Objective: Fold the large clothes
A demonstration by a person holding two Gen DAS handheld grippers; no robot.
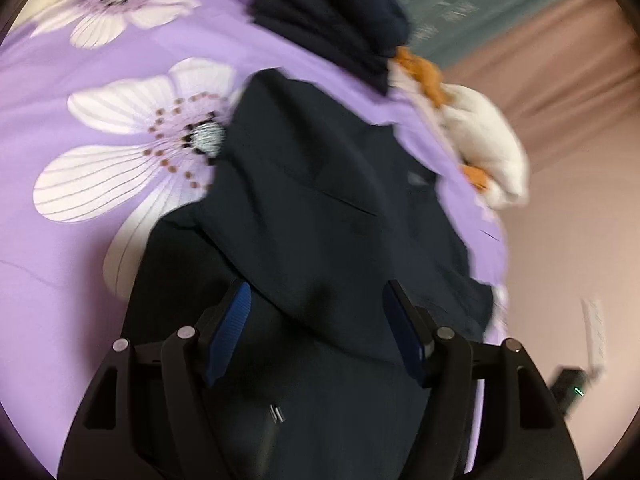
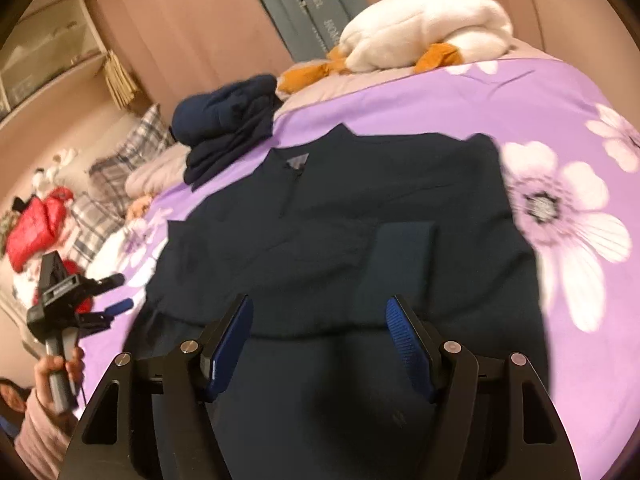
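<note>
Lilac flower-printed bedding (image 2: 460, 92) carries everything. Nearest, both tools, left (image 1: 316, 332) and right (image 2: 320, 340), stand wide with nothing between the blue pads, above the dark navy garment (image 2: 360, 208) spread flat on the bed. Beyond it lie a folded navy pile (image 2: 228, 128) and a white plush goose (image 2: 424, 28).

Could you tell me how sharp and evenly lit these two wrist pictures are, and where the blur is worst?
Left wrist view: motion smear throughout, worst on the white plush toy and the edges of the dark garment; the flowered purple bedspread is softly smudged. Right wrist view: sharper, though the flowers at its right edge streak; warm, dim light, the garment almost featureless. Both views: fisheye bending and dark corners.
</note>
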